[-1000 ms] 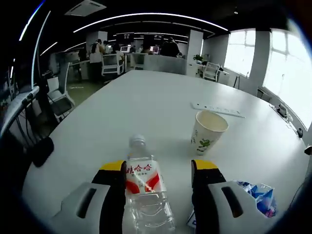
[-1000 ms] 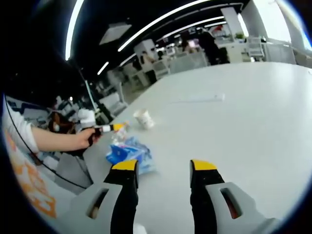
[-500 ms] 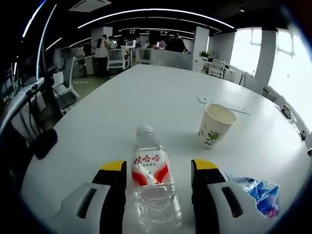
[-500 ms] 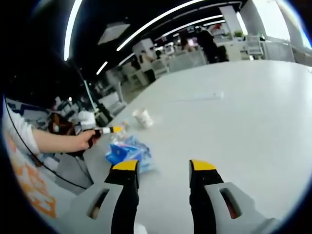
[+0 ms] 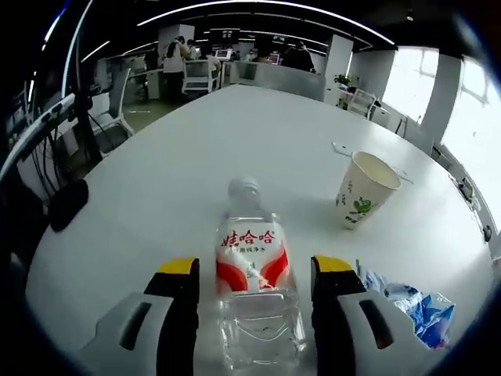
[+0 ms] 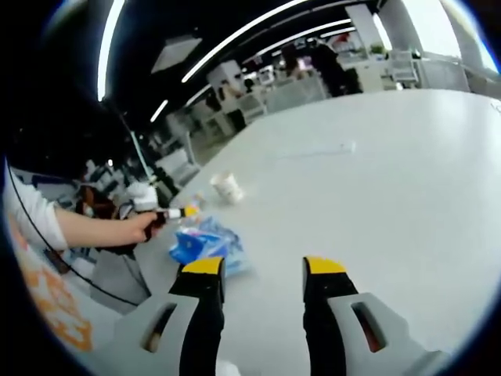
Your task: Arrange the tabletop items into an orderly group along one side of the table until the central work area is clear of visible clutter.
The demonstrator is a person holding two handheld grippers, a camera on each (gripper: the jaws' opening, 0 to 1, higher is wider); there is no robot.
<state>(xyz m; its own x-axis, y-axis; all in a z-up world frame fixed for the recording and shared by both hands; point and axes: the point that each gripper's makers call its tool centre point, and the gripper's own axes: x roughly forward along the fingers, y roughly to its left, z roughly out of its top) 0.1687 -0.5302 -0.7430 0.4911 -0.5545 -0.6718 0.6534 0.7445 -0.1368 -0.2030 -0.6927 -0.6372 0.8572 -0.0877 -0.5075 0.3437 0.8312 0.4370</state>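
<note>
A clear water bottle (image 5: 250,270) with a red and white label sits between the jaws of my left gripper (image 5: 256,270), cap end pointing away. The jaws stand open with a gap on each side of the bottle. A paper cup (image 5: 364,190) with a green print stands upright to the right, beyond the bottle. A crumpled blue packet (image 5: 413,307) lies at the lower right. My right gripper (image 6: 264,270) hovers open over bare white table (image 6: 376,196). In the right gripper view, a hand holds the left gripper (image 6: 174,213) beside the blue packet (image 6: 205,244) and the cup (image 6: 227,188).
A white power strip (image 5: 344,149) lies past the cup, also visible as a power strip (image 6: 313,151) farther across the table. A black object (image 5: 66,205) sits at the table's left edge. Office chairs, desks and people stand beyond the far end.
The left gripper view has tipped and closed in: the bottle looks larger and sits more centred between the jaws. The right gripper has barely shifted.
</note>
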